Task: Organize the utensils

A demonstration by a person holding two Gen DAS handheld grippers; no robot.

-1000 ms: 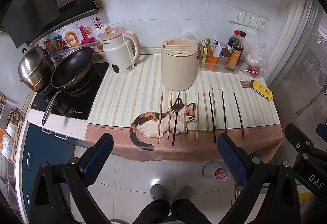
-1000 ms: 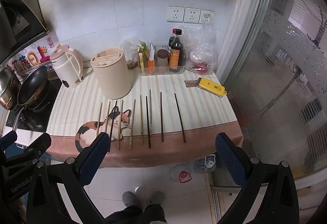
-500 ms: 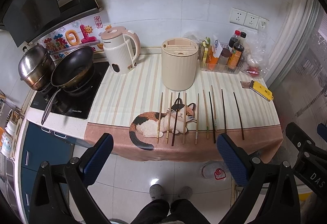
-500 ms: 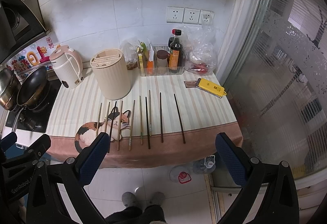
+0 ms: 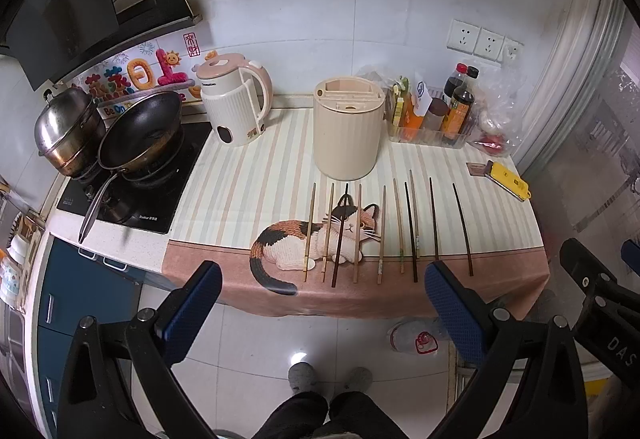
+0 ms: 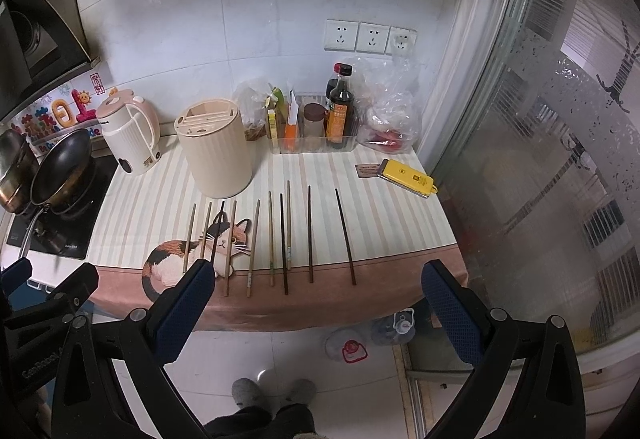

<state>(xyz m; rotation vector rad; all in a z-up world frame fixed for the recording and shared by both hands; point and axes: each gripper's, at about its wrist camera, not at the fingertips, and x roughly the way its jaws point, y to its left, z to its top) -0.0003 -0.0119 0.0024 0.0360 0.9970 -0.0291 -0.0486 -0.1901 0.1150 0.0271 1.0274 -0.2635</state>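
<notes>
Several chopsticks (image 5: 382, 235) lie side by side on the striped counter cloth (image 5: 248, 183), pale wooden ones to the left and dark ones (image 5: 462, 229) to the right. They also show in the right wrist view (image 6: 270, 239). A cream slotted utensil holder (image 5: 347, 127) stands upright behind them, also in the right wrist view (image 6: 216, 149). My left gripper (image 5: 320, 313) is open and empty, held well in front of the counter above the floor. My right gripper (image 6: 314, 313) is open and empty, likewise off the counter's front edge.
A pink-and-white kettle (image 5: 236, 103) stands left of the holder. A wok (image 5: 140, 129) and steel pot (image 5: 66, 127) sit on the hob. A tray of sauce bottles (image 5: 436, 115) and a yellow device (image 5: 510, 181) are at right. A glass door (image 6: 540, 159) bounds the right side.
Both grippers have drifted slightly toward the counter; the scene sits a little closer in both views. Nothing on the counter has moved.
</notes>
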